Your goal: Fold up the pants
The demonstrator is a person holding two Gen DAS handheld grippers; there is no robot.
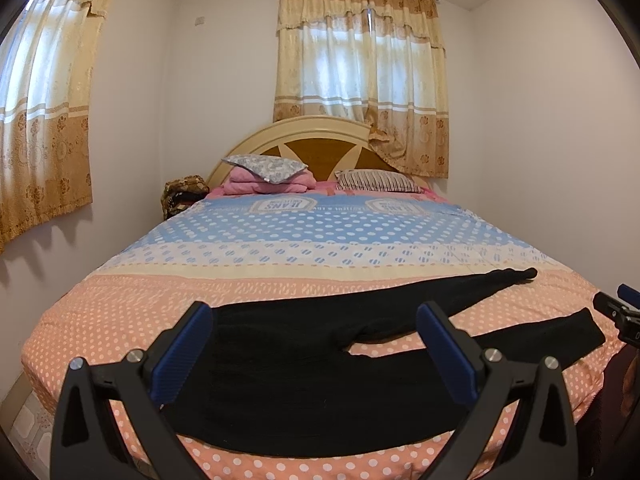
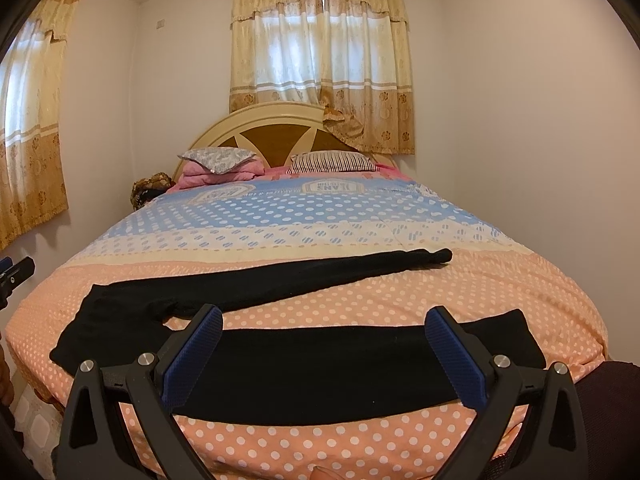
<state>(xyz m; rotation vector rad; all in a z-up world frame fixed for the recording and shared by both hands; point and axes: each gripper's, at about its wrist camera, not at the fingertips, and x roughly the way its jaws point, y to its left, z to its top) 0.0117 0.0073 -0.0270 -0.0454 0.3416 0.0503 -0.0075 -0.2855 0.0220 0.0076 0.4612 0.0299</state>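
Black pants lie flat across the near end of the bed, waist to the left, the two legs spread apart to the right. In the right wrist view the pants show the near leg in front and the far leg angling back right. My left gripper is open and empty, above the waist and seat part. My right gripper is open and empty, above the near leg. The right gripper's tip shows at the left wrist view's right edge.
The bed has a pink, cream and blue dotted cover. Pillows and a pink folded blanket lie by the headboard. White walls stand close on both sides. Tiled floor shows at the lower left.
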